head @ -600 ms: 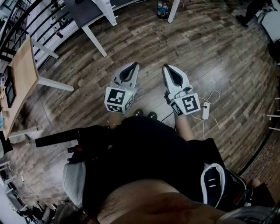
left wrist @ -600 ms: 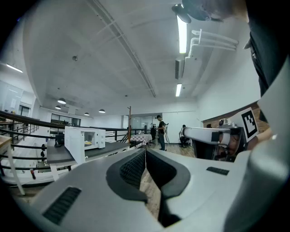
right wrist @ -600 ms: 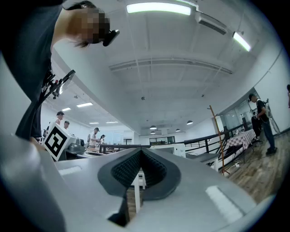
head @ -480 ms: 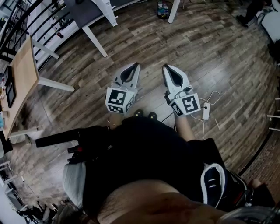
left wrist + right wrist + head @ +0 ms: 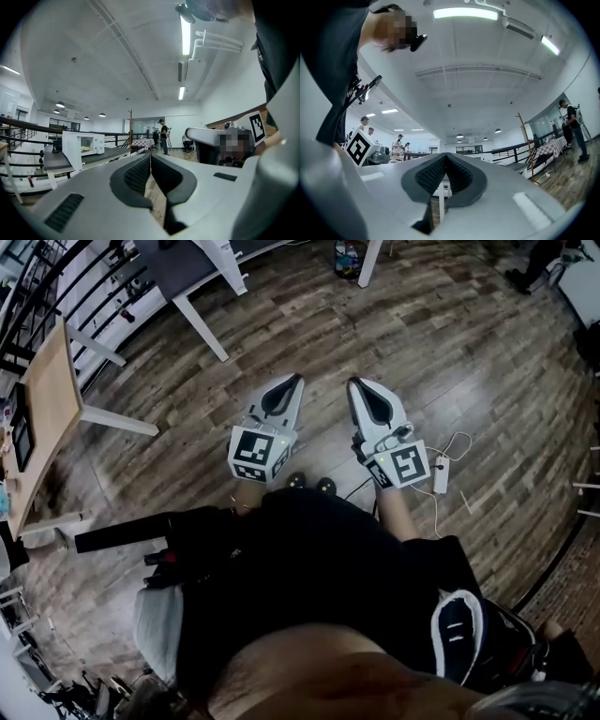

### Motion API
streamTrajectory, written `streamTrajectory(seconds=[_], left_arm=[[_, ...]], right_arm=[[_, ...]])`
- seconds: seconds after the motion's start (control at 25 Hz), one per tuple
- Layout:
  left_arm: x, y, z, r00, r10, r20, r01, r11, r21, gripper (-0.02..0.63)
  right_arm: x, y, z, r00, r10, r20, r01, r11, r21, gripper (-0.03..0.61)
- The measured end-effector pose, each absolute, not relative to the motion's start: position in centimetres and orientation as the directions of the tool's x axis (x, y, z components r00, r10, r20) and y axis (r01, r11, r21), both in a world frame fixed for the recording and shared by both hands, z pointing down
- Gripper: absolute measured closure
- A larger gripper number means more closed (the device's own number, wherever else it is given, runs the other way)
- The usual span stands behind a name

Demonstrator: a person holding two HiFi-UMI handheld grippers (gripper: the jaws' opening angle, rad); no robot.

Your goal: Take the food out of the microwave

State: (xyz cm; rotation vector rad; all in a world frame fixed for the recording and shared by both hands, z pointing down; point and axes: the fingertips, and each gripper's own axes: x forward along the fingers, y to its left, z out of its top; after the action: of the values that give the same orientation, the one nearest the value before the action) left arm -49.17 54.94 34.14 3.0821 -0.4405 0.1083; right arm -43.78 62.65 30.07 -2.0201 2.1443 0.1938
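Observation:
A white microwave [image 5: 83,144] stands far off on a dark table [image 5: 61,161] in the left gripper view. Something yellowish [image 5: 86,149] shows inside it. The microwave is outside the head view. My left gripper [image 5: 286,388] and right gripper [image 5: 361,390] are held side by side in front of the body, over the wooden floor [image 5: 309,324]. Both are shut with nothing between the fingers. In the gripper views the ribbed pads of the left gripper [image 5: 150,157] and the right gripper [image 5: 446,157] meet at their tips.
A dark table with white legs [image 5: 202,320] stands ahead, and a light wooden table [image 5: 47,395] is at the left. A white power strip with its cable [image 5: 440,477] lies on the floor at the right. A black railing [image 5: 28,136] runs behind the microwave. A person [image 5: 163,136] stands far back.

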Motion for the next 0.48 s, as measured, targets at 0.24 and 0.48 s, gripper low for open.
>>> streamTrajectory(seconds=[0.24, 0.48], left_arm=[[-48.3, 55.6, 33.6, 0.964, -0.255, 0.074, -0.257, -0.966, 0.011, 0.606], [-46.5, 58.0, 34.3, 0.964, -0.255, 0.073, -0.255, -0.967, -0.012, 0.606]], right_arm=[[-42.6, 63.1, 29.7, -0.009, -0.972, -0.236, -0.998, 0.025, -0.065, 0.578], [-40.6, 65.5, 30.4, 0.009, -0.967, -0.253, -0.996, 0.013, -0.085, 0.578]])
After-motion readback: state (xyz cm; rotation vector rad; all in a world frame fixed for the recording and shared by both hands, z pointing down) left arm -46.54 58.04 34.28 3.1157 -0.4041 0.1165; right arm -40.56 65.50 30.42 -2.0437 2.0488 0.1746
